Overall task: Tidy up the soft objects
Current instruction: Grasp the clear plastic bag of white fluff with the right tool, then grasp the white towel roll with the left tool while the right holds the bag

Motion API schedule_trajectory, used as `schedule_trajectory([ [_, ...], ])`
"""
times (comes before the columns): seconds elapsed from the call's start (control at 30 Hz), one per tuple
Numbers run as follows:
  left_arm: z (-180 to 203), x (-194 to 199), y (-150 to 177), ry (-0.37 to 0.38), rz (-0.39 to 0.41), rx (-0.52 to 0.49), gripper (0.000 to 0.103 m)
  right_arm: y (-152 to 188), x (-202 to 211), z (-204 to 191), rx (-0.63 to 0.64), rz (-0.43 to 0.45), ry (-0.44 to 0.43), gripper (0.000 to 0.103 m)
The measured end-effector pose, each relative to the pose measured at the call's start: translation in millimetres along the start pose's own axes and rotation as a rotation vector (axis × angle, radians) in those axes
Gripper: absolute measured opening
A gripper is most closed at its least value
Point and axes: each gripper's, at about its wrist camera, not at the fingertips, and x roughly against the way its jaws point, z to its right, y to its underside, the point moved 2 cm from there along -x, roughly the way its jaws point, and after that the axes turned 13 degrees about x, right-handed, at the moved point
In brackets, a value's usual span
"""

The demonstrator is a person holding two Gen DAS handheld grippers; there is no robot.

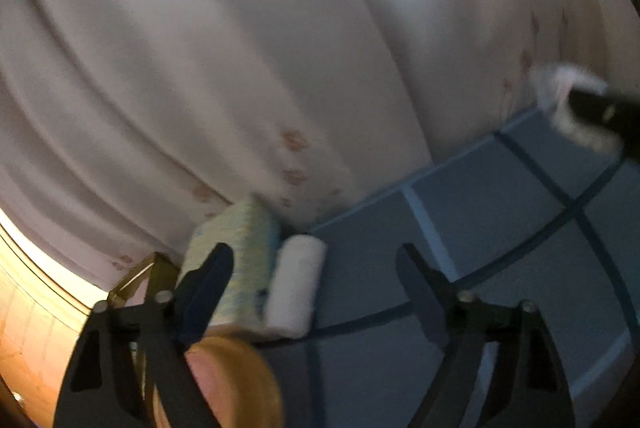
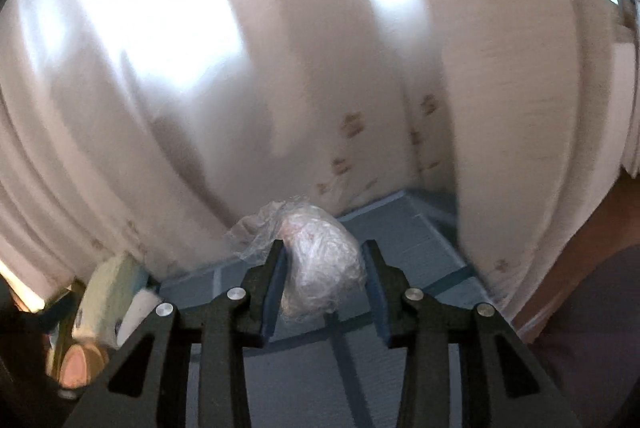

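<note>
The right gripper [image 2: 324, 268] was clenched on a crumpled clear plastic bag with something pale and pinkish inside [image 2: 320, 268], the bundle wedged between its two blue-lined fingers [image 2: 276, 284] and held above the blue bedcover with darker grid lines [image 2: 420, 252]; loose film spilled out past the left finger. In the left wrist view the same bag [image 1: 576, 108] showed blurred at the far right, well apart from the left gripper [image 1: 316, 292]. That gripper was released, its jaws spread with nothing between them. Just beside its left finger [image 1: 208, 292] lay a pale green and yellow folded cloth [image 1: 236, 260], with a white rolled cloth [image 1: 296, 288] touching the folded one's right side, both on the bedcover against the white curtain with small brownish prints [image 1: 200, 88].
</note>
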Motion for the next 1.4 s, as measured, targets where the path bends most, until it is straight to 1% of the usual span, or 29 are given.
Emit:
schedule_trajectory([
  [0.07,8.6,-13.5,-1.6,-0.008,-0.048,0.006,0.072,-1.3,2.8,3.8,-0.015,0.013,0.004,0.041],
  [0.17,7.6,-34.7,-2.2,-0.057,-0.121,0.054,0.071,-3.6,0.7,0.3,0.011,0.014,0.005,0.041],
  [0.2,4.4,-41.8,-1.9,-0.09,-0.138,0.075,0.071,-4.1,-2.6,-0.6,0.019,0.014,0.003,0.041],
  [0.27,-0.8,-49.8,-1.1,-0.133,-0.157,0.104,0.071,-2.3,-6.8,-4.1,0.025,0.016,0.001,0.041],
  [0.37,-8.2,-57.3,-1.3,-0.158,-0.174,0.145,0.071,-1.4,-7.0,-5.0,0.019,0.018,-0.004,0.041],
  [0.47,-15.1,-64.7,-6.0,-0.139,-0.215,0.2,0.069,-1.1,-3.4,-1.7,0.008,0.027,-0.006,0.041],
  [0.63,-23.3,-70.1,-14.6,-0.127,-0.26,0.263,0.069,-0.9,3.5,6.5,-0.001,0.03,-0.013,0.041],
  [0.73,-33.8,-75.0,-15.3,-0.119,-0.285,0.32,0.075,-1.4,3.1,9.6,-0.007,0.03,-0.016,0.041],
  [0.77,-37.3,-75.3,-14.4,-0.114,-0.288,0.345,0.075,-1.9,3.5,11.4,-0.009,0.032,-0.015,0.041],
  [0.83,-42.0,-75.6,-13.4,-0.113,-0.29,0.365,0.075,-2.5,4.3,15.4,-0.018,0.033,-0.014,0.041],
  [0.87,-43.2,-75.9,-12.8,-0.111,-0.291,0.362,0.075,-3.0,4.2,16.4,-0.023,0.034,-0.013,0.041],
  [0.9,-38.9,-73.8,-11.9,-0.093,-0.292,0.363,0.077,-3.7,6.4,15.8,-0.027,0.036,-0.009,0.041],
  [0.93,-37.0,-71.3,-11.7,-0.052,-0.293,0.36,0.08,-3.6,7.8,16.5,-0.03,0.039,-0.007,0.041],
  [0.97,-33.6,-68.4,-10.4,-0.025,-0.284,0.336,0.082,-3.9,9.1,17.8,-0.032,0.044,-0.003,0.041],
  [1.03,-19.3,-52.8,-11.2,0.028,-0.23,0.264,0.076,-2.9,10.7,15.9,-0.034,0.05,0.009,0.041],
  [1.07,-11.7,-44.8,-12.4,0.055,-0.213,0.241,0.069,-3.1,11.4,16.2,-0.032,0.055,0.013,0.041],
  [1.1,-7.7,-39.4,-13.1,0.084,-0.208,0.23,0.066,-3.3,12.4,16.0,-0.03,0.058,0.017,0.041],
  [1.17,-5.6,-34.1,-13.6,0.117,-0.211,0.232,0.066,-2.9,13.9,14.9,-0.025,0.063,0.023,0.041],
  [1.23,-9.3,-32.3,-14.7,0.093,-0.19,0.236,0.066,-2.3,14.6,14.5,-0.021,0.063,0.029,0.041],
  [1.3,-14.7,-33.7,-15.7,0.049,-0.167,0.235,0.066,-1.2,14.0,14.7,-0.027,0.061,0.024,0.041],
  [1.33,-18.7,-37.0,-15.3,0.04,-0.174,0.246,0.066,-0.4,13.4,14.4,-0.03,0.06,0.021,0.041],
  [1.4,-23.9,-48.7,-11.7,0.051,-0.238,0.274,0.066,-1.4,14.6,12.8,-0.031,0.061,0.019,0.041],
])
